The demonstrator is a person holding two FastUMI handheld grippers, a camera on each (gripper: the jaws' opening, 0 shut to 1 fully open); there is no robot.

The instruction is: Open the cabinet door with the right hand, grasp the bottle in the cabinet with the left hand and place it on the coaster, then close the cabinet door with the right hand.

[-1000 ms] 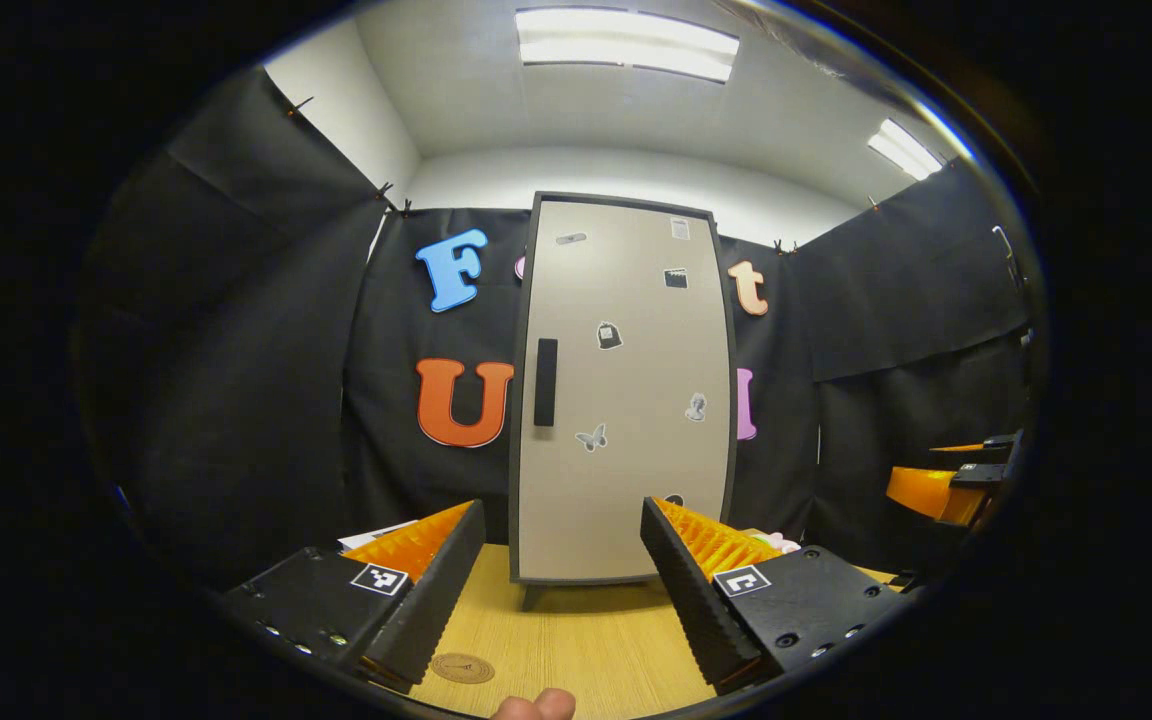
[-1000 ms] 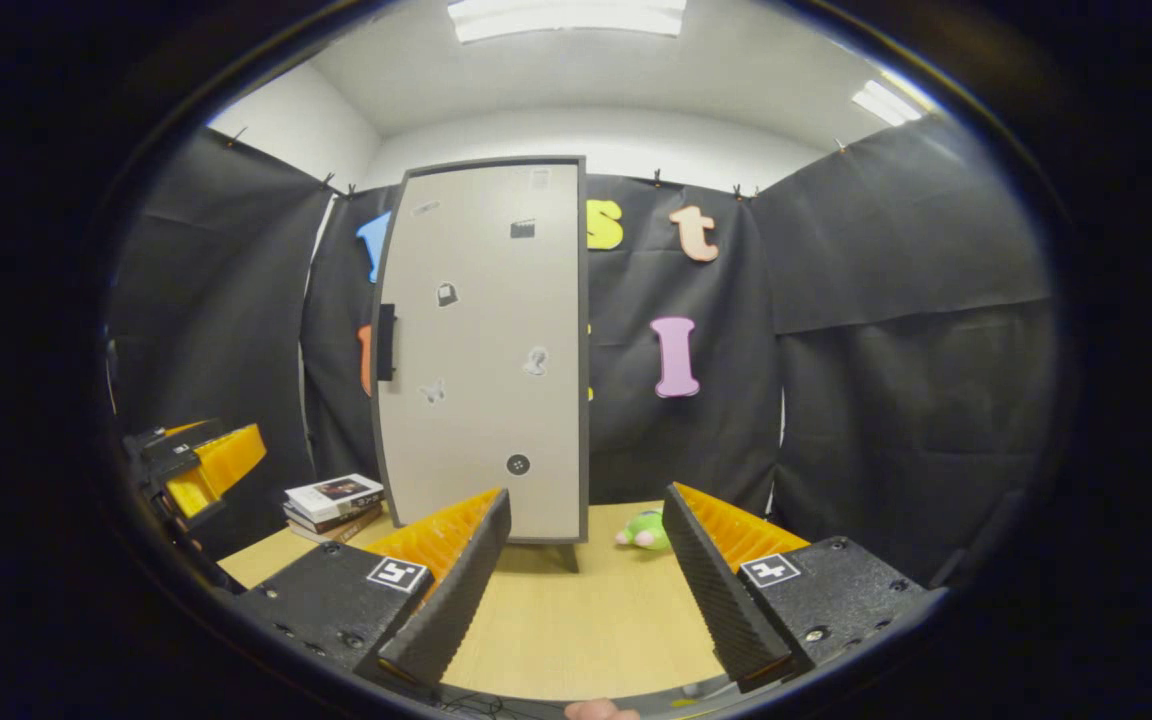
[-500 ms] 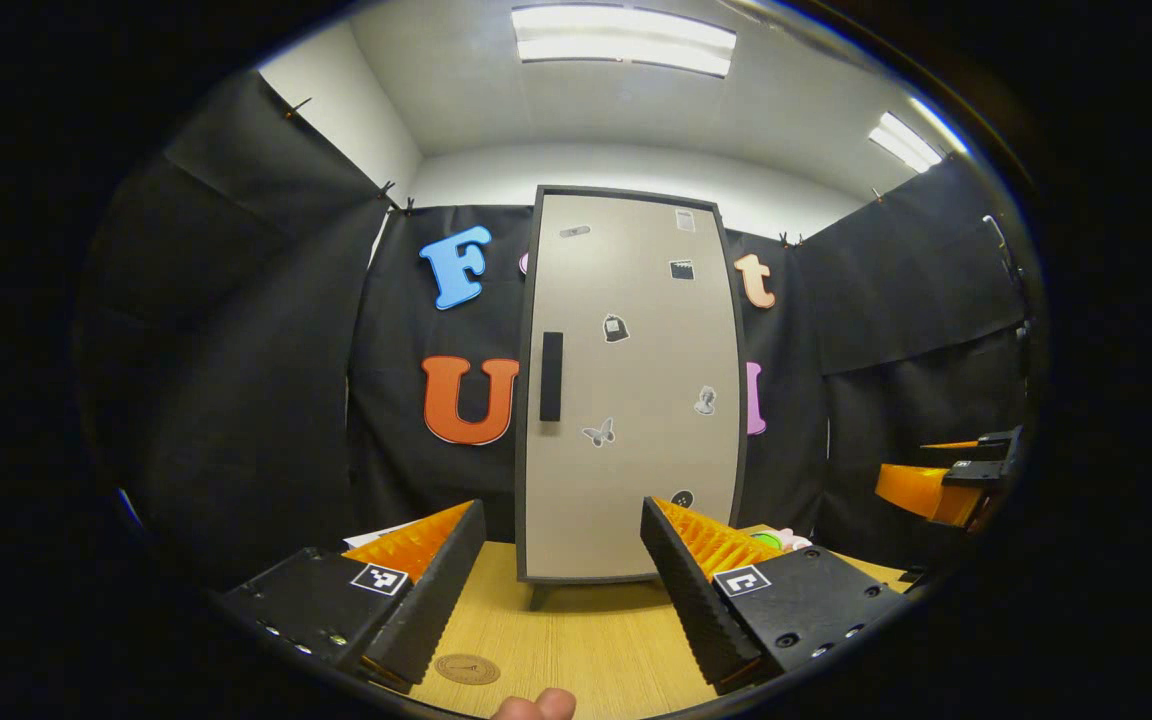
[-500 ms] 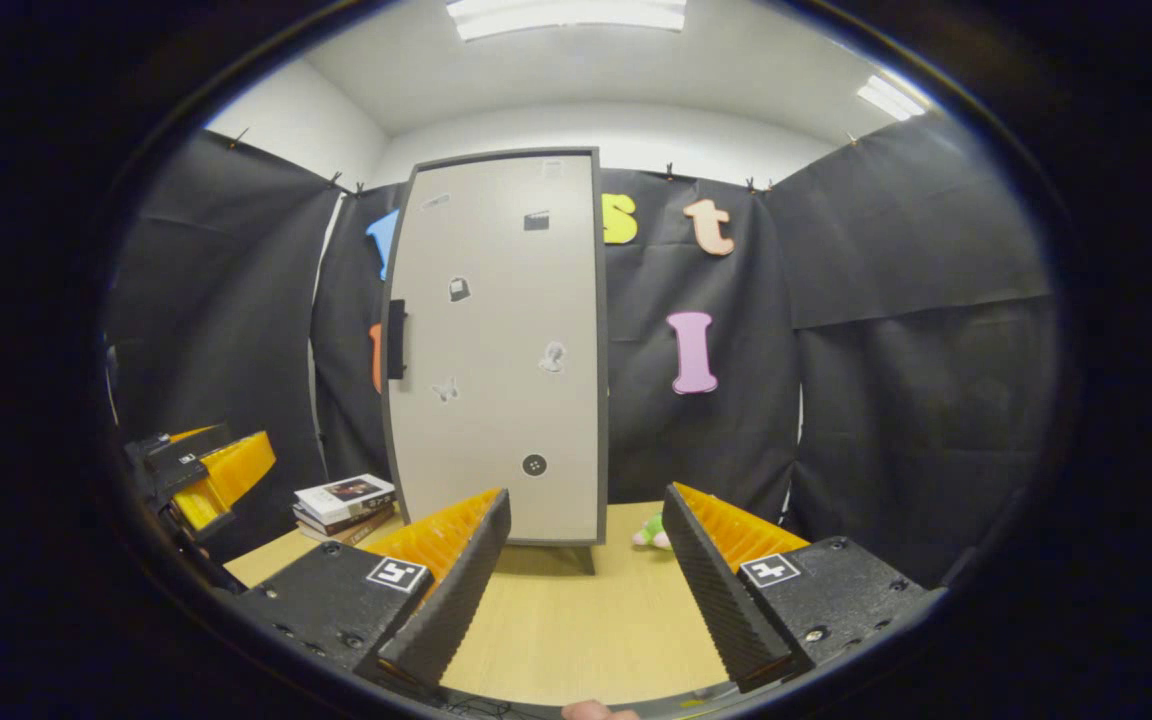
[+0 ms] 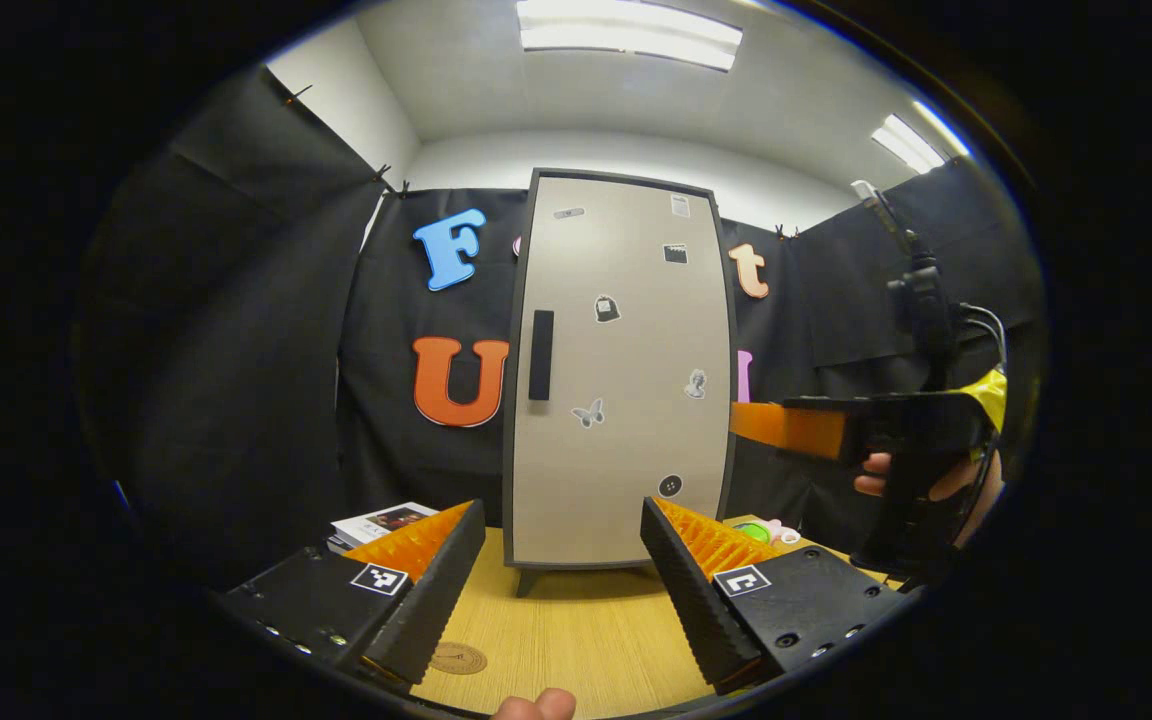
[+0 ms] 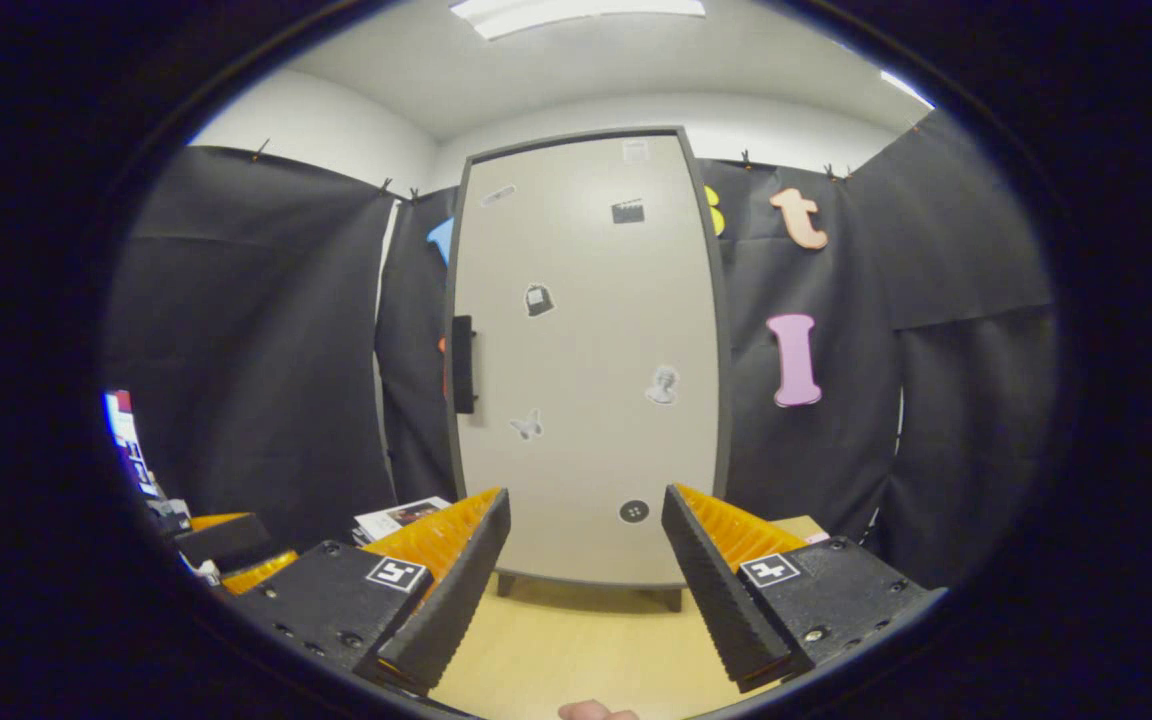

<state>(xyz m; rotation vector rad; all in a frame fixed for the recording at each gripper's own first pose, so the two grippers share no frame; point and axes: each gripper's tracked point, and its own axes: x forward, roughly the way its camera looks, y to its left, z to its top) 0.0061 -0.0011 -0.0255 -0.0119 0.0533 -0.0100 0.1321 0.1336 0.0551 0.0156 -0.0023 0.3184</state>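
Task barely begun: cabinet door [image 6: 586, 360] shut ahead of right claw [image 6: 584, 585], handle [image 6: 463, 364] untouched. Both claws wide, empty. Bottle hidden inside. Coaster [image 5: 457, 658] on counter [image 5: 576, 640] under left claw [image 5: 564, 585].

A light wooden table [image 5: 576, 640] carried a tall grey cabinet [image 5: 616, 400] standing on short legs. A round coaster [image 5: 457, 658] lay near the front edge, books [image 5: 381, 522] lay left of the cabinet, and a small green toy [image 5: 758, 532] sat to its right.
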